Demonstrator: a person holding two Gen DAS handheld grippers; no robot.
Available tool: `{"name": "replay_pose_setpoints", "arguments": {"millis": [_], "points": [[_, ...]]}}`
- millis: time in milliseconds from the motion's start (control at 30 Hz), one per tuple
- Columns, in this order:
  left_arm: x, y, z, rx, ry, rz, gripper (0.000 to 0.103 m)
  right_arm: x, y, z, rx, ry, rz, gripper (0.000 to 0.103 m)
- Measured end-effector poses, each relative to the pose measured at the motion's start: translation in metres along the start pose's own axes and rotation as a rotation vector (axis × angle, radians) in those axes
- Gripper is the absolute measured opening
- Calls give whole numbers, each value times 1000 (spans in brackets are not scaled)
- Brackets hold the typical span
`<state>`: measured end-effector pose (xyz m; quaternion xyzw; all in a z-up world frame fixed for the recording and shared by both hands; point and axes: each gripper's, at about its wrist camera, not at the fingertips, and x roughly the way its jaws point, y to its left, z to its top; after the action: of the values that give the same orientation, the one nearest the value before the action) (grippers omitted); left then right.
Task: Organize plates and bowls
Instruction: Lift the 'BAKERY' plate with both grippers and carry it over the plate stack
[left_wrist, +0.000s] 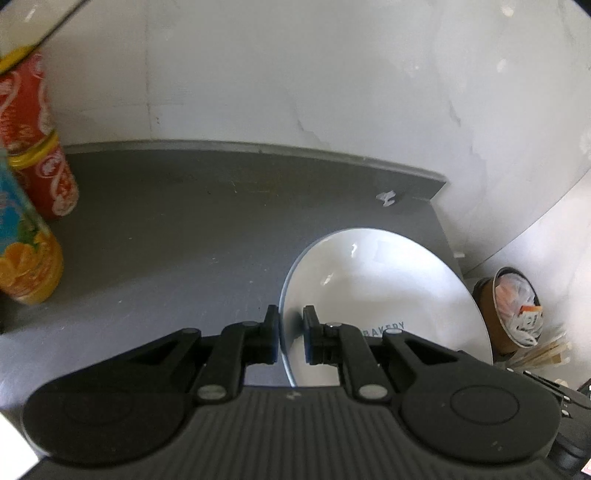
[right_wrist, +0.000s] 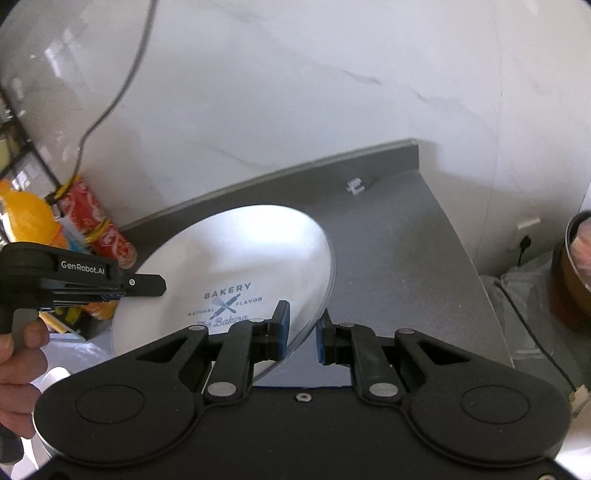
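A white plate (left_wrist: 388, 291) printed with "BAKERY" hangs tilted above the grey counter (left_wrist: 184, 229), held by both grippers. My left gripper (left_wrist: 290, 332) is shut on the plate's left rim, one pad on each face. In the right wrist view the same plate (right_wrist: 229, 254) shows its printed face, and my right gripper (right_wrist: 301, 332) is shut on its right rim. The left gripper (right_wrist: 157, 286) reaches in from the left onto the opposite rim, with a person's hand (right_wrist: 18, 343) on its handle.
Stacked red cans (left_wrist: 37, 147) and an orange juice bottle (left_wrist: 26, 258) stand at the counter's left. A brown cup (left_wrist: 513, 310) full of packets sits past the right edge. A small white clip (left_wrist: 386, 197) lies near the back wall. A grey cable (right_wrist: 110, 92) hangs down the wall.
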<state>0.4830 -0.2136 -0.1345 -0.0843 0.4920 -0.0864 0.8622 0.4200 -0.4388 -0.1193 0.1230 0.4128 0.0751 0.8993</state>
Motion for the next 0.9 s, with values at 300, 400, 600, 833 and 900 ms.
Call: {"name": "replay_pose_setpoints", "arguments": {"millis": [300,400,600,833,900], "points": [[-63,14,-13,-61,-45,-9,11,-41,40,-8,-15,-47,19,14],[-82,21,-15,-67,-56,-12,11,-54,55,-13,-24,-73,12,14],[-111,40,-21,-49,-76,-27,11,-66,79,-25,-2,-79,8,14],[-129,69,-28,-19,-76,-64,11,-70,112,-41,9,-88,0,14],[-133,79,-31,-20,-72,-67,11,-68,122,-47,1,-87,0,14]]}}
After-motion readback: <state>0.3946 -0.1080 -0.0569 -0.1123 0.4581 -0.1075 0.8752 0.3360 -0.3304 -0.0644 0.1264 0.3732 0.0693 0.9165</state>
